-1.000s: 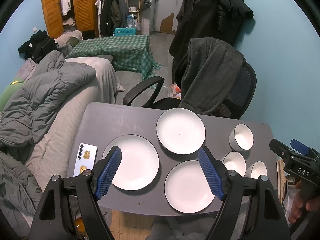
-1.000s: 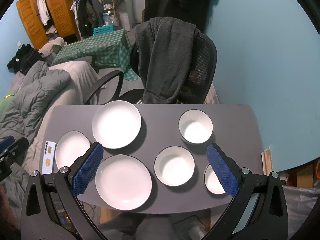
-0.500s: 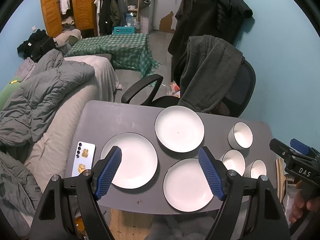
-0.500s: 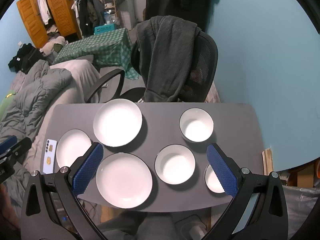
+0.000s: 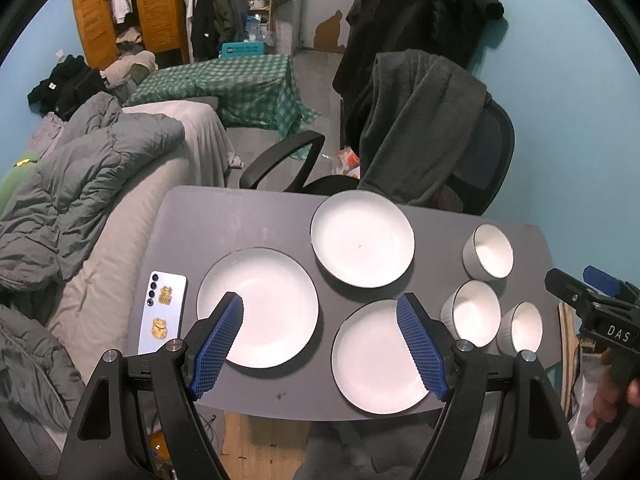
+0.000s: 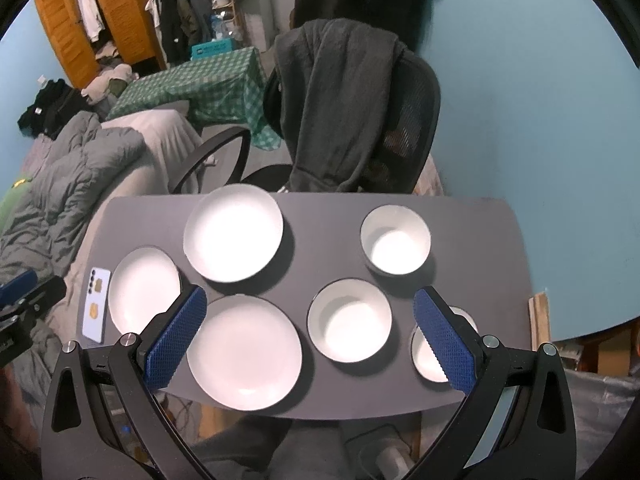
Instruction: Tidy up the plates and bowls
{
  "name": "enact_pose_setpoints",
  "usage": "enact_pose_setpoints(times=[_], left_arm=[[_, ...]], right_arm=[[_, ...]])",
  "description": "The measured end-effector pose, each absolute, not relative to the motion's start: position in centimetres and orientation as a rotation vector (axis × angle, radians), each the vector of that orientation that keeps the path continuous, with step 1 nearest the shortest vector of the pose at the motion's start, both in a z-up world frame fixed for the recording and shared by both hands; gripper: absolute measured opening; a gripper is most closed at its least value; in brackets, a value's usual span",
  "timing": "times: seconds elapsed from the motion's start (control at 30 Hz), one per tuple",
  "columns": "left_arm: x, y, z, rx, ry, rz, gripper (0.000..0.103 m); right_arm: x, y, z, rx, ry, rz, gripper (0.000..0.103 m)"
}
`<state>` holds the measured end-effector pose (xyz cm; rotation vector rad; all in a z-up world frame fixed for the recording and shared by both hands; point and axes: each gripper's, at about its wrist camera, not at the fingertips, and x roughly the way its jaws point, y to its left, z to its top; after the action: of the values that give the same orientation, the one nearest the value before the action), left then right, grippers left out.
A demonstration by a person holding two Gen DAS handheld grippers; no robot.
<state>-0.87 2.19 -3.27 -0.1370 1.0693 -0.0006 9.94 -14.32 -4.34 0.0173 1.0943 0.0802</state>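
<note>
Three white plates lie on the grey table (image 5: 224,216): a left plate (image 5: 264,304), a far plate (image 5: 362,238) and a near plate (image 5: 372,356). Three white bowls stand at the right: a far bowl (image 5: 490,252), a middle bowl (image 5: 472,314) and a near bowl (image 5: 520,326). My left gripper (image 5: 320,340) is open and empty, held above the near plates. My right gripper (image 6: 310,332) is open and empty above the near plate (image 6: 244,350) and middle bowl (image 6: 350,326). The far bowl (image 6: 396,240) and far plate (image 6: 234,232) lie beyond it.
A phone (image 5: 162,312) lies at the table's left edge beside the left plate. An office chair draped with a dark garment (image 5: 420,136) stands behind the table. A bed with a grey duvet (image 5: 72,200) is to the left.
Both grippers have drifted slightly, so the table sits a little lower and nearer in view. Nothing on the table has moved. Both grippers stay open.
</note>
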Motion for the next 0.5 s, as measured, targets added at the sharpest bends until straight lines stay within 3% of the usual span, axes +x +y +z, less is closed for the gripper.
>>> enact_pose_setpoints(times=[0.5], left_arm=[[-0.9,2.7,-11.0,-0.157,1.163,-0.061,0.080]], right_arm=[[8.4,-14.4,-10.3,-0.019,1.184,0.126,0.100]])
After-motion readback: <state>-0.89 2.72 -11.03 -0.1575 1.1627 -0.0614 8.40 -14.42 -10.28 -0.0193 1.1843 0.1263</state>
